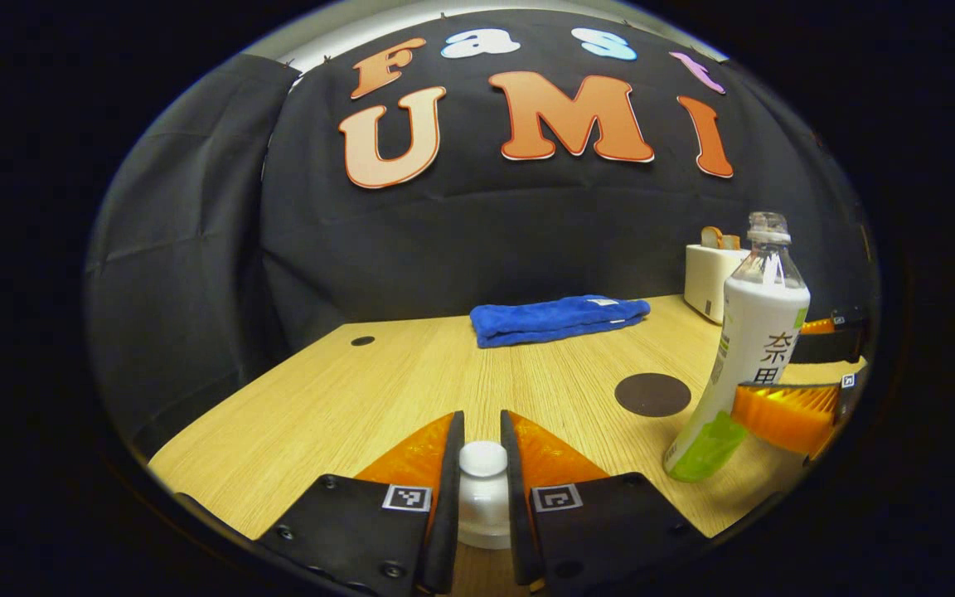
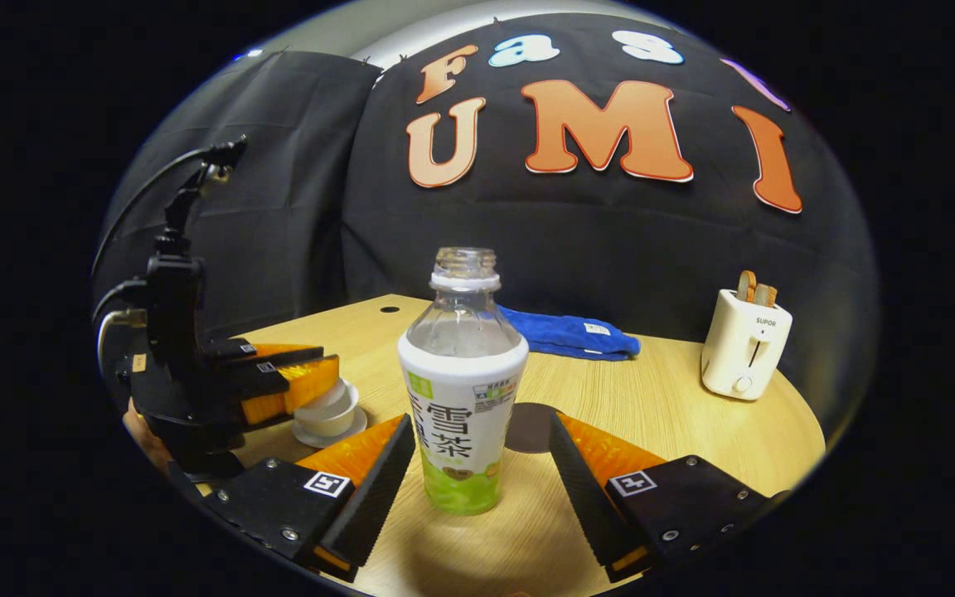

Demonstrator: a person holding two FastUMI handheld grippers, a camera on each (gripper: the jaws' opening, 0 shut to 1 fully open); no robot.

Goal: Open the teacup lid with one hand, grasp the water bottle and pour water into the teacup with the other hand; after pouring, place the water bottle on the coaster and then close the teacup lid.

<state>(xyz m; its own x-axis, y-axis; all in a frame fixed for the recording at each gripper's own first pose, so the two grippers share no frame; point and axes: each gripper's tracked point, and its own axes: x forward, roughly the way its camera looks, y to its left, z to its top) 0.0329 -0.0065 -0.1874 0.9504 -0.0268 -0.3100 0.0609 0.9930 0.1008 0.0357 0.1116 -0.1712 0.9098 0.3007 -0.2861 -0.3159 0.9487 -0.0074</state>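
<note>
Low in the middle of the right gripper view, the bottle [image 2: 462, 390] stands upright between the wide-open right claw [image 2: 477, 481], not touched. At lower left, the left claw [image 2: 312, 383] pinches the lid knob [image 1: 483, 458] on the teacup [image 2: 328, 412].

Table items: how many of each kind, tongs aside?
Bottle: 1
Teacup with lid: 1
Coaster: 1
Blue towel: 1
Toaster: 1
Total: 5
</note>
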